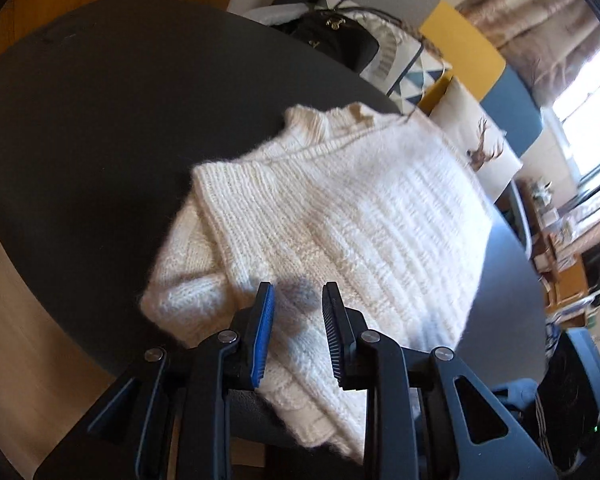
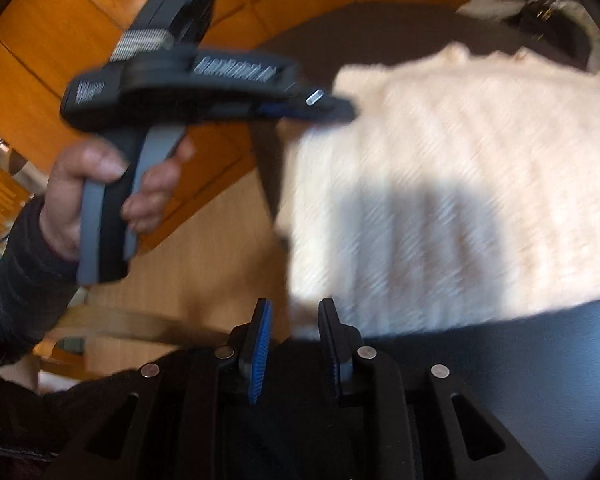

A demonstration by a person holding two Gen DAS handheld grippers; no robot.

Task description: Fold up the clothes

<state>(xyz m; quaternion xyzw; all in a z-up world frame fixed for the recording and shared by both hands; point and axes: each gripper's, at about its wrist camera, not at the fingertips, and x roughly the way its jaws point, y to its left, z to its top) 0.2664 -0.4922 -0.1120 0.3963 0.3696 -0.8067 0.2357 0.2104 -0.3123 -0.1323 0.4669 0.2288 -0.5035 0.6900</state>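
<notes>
A cream knitted sweater (image 1: 340, 208) lies folded on a dark round table (image 1: 100, 120). It also shows, blurred, in the right wrist view (image 2: 440, 184). My left gripper (image 1: 298, 296) is open and hovers just above the sweater's near part, holding nothing. My right gripper (image 2: 294, 312) is open and empty at the sweater's near corner, above the table edge. The left gripper also shows from the side in the right wrist view (image 2: 340, 106), held in a hand, its tip at the sweater's left edge.
A black bag (image 1: 336, 40) and patterned cushions (image 1: 472, 136) sit on a sofa beyond the table. A wooden floor (image 2: 60, 40) lies to the left of the table. A window (image 1: 584, 120) and cluttered shelves are at the right.
</notes>
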